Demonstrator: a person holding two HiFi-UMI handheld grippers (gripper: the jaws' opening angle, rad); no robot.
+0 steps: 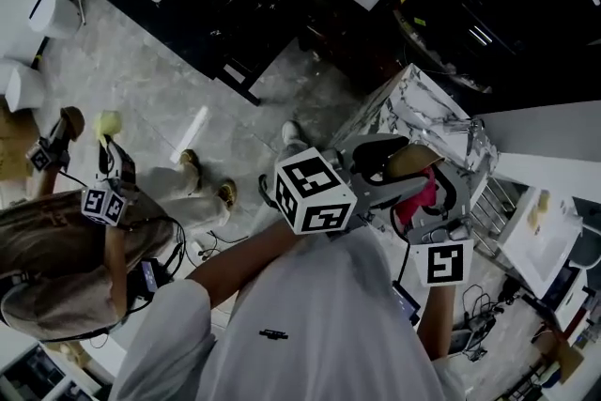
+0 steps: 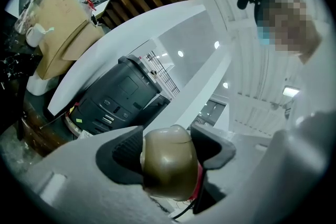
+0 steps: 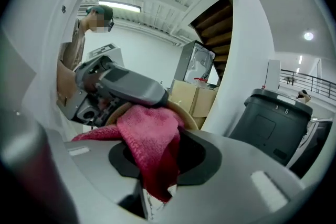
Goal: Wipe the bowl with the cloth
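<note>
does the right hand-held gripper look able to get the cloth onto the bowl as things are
Probably yes. The right hand-held gripper is shut on the cloth, the left hand-held gripper is shut on the bowl, and the cloth lies against the bowl's rim with nothing between them.

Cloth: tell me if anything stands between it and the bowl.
Nothing visible does. The cloth, shut in the right gripper, appears to lie right against the rim of the bowl, which the left gripper holds clamped.
</note>
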